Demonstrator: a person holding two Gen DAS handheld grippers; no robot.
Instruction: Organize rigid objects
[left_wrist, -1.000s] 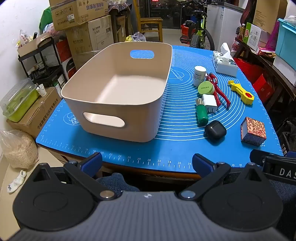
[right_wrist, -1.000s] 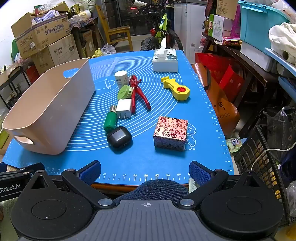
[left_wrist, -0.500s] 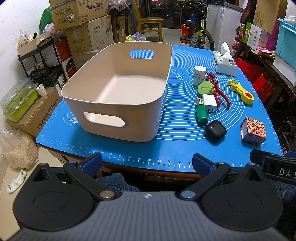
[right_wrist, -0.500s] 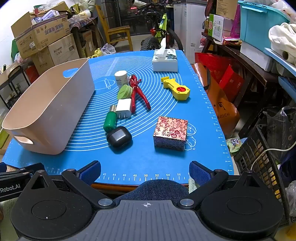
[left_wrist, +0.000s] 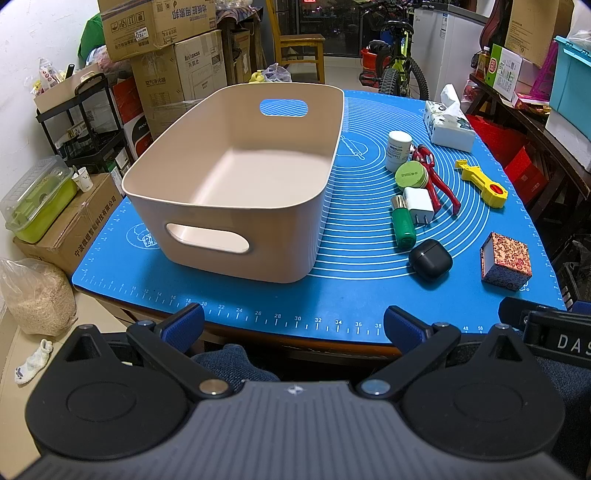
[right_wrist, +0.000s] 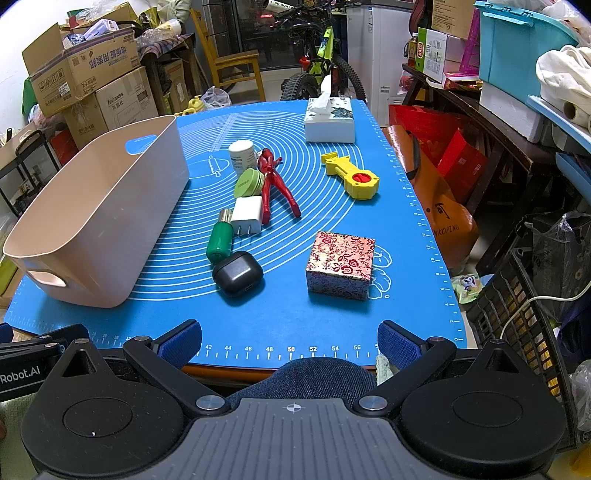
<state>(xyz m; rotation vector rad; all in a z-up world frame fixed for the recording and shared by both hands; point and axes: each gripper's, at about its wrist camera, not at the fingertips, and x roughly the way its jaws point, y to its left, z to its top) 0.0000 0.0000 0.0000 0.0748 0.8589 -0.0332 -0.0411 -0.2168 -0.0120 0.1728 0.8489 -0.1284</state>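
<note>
An empty beige bin (left_wrist: 207, 206) (right_wrist: 96, 236) stands on the left of the blue mat (left_wrist: 351, 295). To its right lie a white bottle (right_wrist: 242, 157), green round tin (right_wrist: 249, 183), red pliers (right_wrist: 275, 186), white charger (right_wrist: 246, 215), green cylinder (right_wrist: 219, 238), black earbud case (right_wrist: 238, 273), floral box (right_wrist: 341, 264) and yellow tool (right_wrist: 352, 177). My left gripper (left_wrist: 293, 326) is open and empty at the mat's near edge, before the bin. My right gripper (right_wrist: 290, 341) is open and empty at the near edge, before the floral box.
A tissue box (right_wrist: 328, 120) stands at the mat's far right. Cardboard boxes (left_wrist: 166, 48), a black rack (left_wrist: 77, 122) and a sack (left_wrist: 37, 295) lie left of the table. A red bag (right_wrist: 436, 158) and black crate (right_wrist: 524, 314) flank the right side.
</note>
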